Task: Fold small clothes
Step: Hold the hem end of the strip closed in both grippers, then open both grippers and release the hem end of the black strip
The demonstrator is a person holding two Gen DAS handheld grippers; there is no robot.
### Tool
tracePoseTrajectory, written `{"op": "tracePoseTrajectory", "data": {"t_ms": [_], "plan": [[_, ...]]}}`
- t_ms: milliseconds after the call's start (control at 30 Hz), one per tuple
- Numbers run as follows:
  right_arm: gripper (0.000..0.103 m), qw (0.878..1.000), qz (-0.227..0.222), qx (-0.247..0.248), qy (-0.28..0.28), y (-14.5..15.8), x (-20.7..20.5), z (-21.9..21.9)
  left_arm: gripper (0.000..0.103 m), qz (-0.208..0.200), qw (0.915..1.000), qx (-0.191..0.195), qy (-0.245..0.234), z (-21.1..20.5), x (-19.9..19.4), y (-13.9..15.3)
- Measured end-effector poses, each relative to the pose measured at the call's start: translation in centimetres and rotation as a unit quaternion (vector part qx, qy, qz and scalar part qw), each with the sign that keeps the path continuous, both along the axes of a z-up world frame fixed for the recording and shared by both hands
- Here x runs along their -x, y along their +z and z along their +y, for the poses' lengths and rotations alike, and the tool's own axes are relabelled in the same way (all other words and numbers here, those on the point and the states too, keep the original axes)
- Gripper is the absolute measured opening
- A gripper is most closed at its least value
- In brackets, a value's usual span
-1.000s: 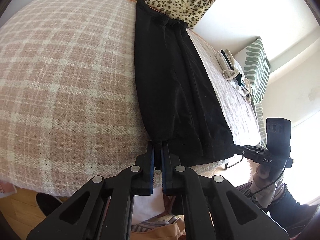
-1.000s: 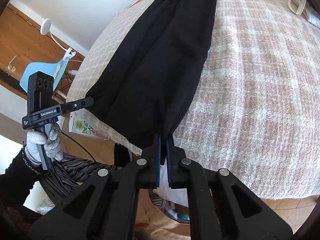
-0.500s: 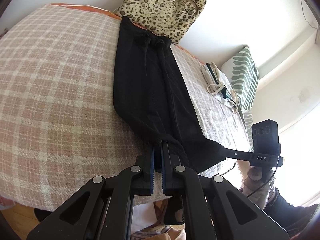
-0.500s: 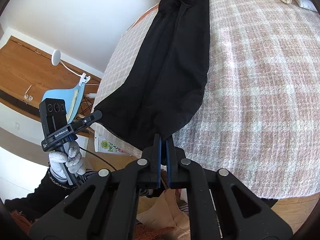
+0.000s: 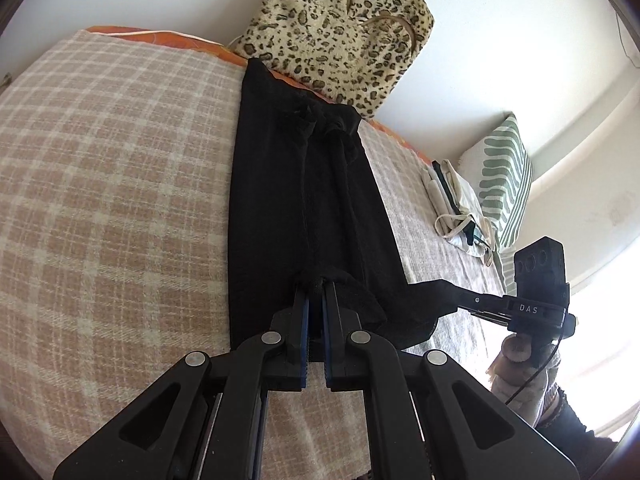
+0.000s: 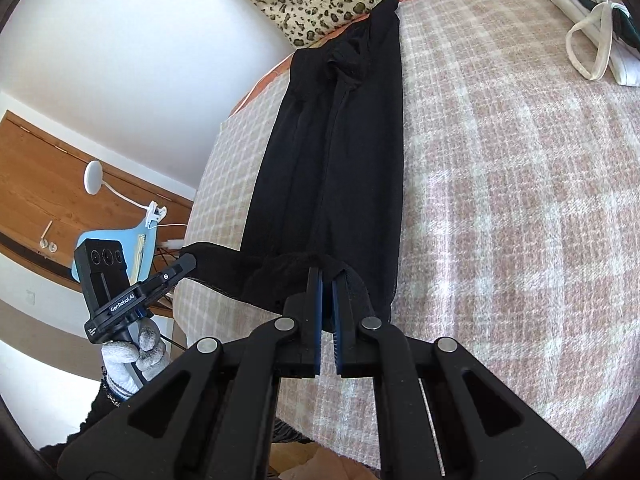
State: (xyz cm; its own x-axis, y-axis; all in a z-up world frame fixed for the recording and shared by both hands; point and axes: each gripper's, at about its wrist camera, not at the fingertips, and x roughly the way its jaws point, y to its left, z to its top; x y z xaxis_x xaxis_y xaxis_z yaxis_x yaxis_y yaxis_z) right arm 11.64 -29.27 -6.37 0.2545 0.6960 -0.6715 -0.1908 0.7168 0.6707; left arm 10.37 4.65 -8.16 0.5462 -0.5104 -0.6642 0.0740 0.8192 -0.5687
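While the black garment (image 5: 304,208) lies lengthwise on the plaid blanket (image 5: 112,184), stretching toward the leopard bag (image 5: 340,28) at 12 o'clock, the left gripper (image 5: 316,292) pinches one near corner and the right gripper (image 6: 328,280) pinches the other, both corners lifted off the blanket.

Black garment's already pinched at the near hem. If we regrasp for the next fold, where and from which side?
Keep to the near hem corners of the black garment, coming in from the bed's near edge. Left gripper and right gripper each clamp one there; the hem is lifted and reachable, while the bunched far end lies by the leopard bag.
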Motion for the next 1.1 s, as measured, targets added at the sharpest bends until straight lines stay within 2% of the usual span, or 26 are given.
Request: {"op": "tracePoseTrajectory", "data": {"t_ms": [233,467,600,667,767,800,933,1100], "plan": [[0.005,0.999,0.031,0.011,-0.019,-2.2,-2.8,-0.3,0.004,0.027,0.9995,-0.001,0.019,0.9,-2.3,-2.2],[0.005,0.999,0.032,0.030,-0.023,-3.3,-3.8,0.3,0.004,0.049,0.9983,0.007,0.031,1.5,-3.2,-4.3],[0.006,0.999,0.032,0.036,-0.020,-3.7,-3.9,0.3,0.010,0.048,0.9982,-0.021,0.029,1.2,-3.1,-4.3],[0.011,0.999,0.023,0.040,-0.014,-3.2,-3.9,0.1,0.024,0.046,0.9980,-0.023,0.036,1.5,-2.9,-3.8],[0.036,0.997,-0.037,0.062,-0.013,-0.9,-3.4,-0.2,0.024,0.014,0.9978,-0.031,0.058,2.2,-1.9,-2.3],[0.036,0.997,-0.055,0.062,-0.005,0.0,-3.0,-0.2,0.024,0.002,0.9978,-0.032,0.058,2.3,-1.5,-1.8],[0.036,0.989,-0.105,0.090,0.060,1.5,-1.1,1.6,0.022,-0.017,0.9991,-0.040,-0.002,0.2,0.1,-0.8],[0.028,0.981,-0.090,0.115,0.131,-0.8,0.2,4.8,0.021,0.026,0.9974,-0.031,-0.060,-2.9,0.7,-2.8]]}}
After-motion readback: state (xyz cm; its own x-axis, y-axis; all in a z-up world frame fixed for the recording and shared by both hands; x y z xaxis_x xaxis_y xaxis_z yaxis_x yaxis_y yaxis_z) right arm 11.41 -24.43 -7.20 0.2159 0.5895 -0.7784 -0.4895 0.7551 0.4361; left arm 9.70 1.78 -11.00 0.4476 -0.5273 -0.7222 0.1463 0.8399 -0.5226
